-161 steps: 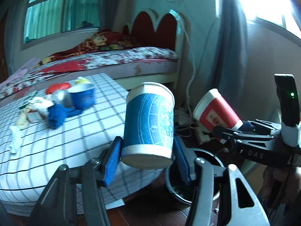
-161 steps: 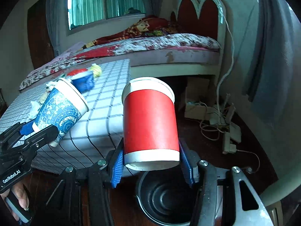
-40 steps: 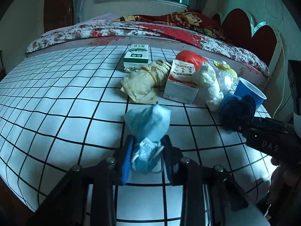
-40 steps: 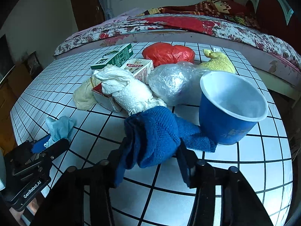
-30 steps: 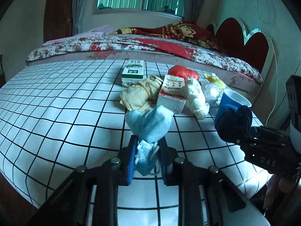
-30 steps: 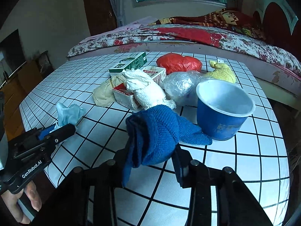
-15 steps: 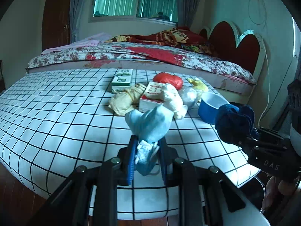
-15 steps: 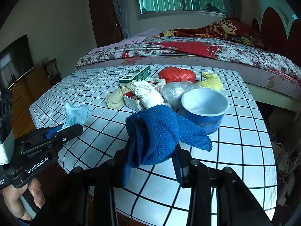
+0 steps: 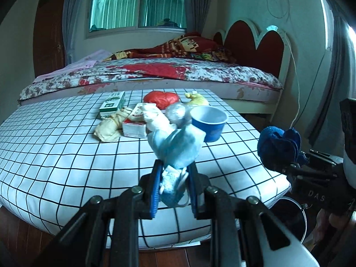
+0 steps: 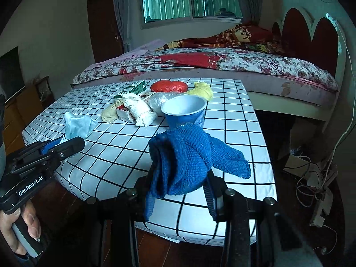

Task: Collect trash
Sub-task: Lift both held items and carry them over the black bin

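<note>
My left gripper point(image 9: 174, 189) is shut on a crumpled light blue face mask point(image 9: 178, 146), held in the air in front of the table's near edge. In the right wrist view that mask point(image 10: 77, 125) shows at the left. My right gripper point(image 10: 181, 184) is shut on a dark blue knitted cloth point(image 10: 187, 153), lifted off the table; in the left wrist view the cloth point(image 9: 278, 149) hangs at the right. Left on the checked table point(image 9: 55, 144) are a blue cup point(image 9: 209, 122), a red bag point(image 9: 161, 99), a green carton point(image 9: 112, 104) and several crumpled wads.
A dark round bin point(image 9: 289, 218) stands on the wooden floor below the table's right corner. Behind the table is a bed point(image 10: 222, 64) with a red heart-shaped headboard. Cables and a power strip point(image 10: 318, 178) lie on the floor at the right. A hand point(image 10: 20, 229) grips the left handle.
Both grippers have drawn back and up from the table with their loads. The table's near edge, the floor and the bin have come into view.
</note>
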The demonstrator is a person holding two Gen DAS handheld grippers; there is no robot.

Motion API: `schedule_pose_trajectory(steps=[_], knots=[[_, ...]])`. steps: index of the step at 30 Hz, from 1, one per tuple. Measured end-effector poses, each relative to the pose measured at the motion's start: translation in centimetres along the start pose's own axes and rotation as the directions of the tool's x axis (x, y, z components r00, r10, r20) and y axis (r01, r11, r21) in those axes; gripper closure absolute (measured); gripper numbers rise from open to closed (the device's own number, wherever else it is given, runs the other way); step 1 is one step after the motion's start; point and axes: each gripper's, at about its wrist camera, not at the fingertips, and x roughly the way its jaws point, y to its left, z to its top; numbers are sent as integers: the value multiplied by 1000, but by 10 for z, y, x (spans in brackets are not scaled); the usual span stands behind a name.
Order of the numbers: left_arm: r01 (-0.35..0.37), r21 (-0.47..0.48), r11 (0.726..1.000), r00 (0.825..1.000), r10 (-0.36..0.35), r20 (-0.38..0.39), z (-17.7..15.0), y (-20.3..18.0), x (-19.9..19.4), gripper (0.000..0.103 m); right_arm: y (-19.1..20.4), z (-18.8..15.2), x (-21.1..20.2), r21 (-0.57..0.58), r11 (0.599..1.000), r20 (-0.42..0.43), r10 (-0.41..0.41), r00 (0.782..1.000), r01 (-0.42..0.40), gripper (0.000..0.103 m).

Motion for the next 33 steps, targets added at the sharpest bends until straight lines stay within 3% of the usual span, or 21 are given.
schedule_pose_trajectory(steps=[19, 33], knots=[[104, 125, 987, 995, -104, -7, -5, -89, -6, 80, -70, -34, -55, 76, 987, 9, -143, 990, 142, 63], [216, 199, 956, 976, -211, -48, -19, -156, -1, 80, -120, -73, -87, 135, 965, -33, -224, 974, 226, 63]])
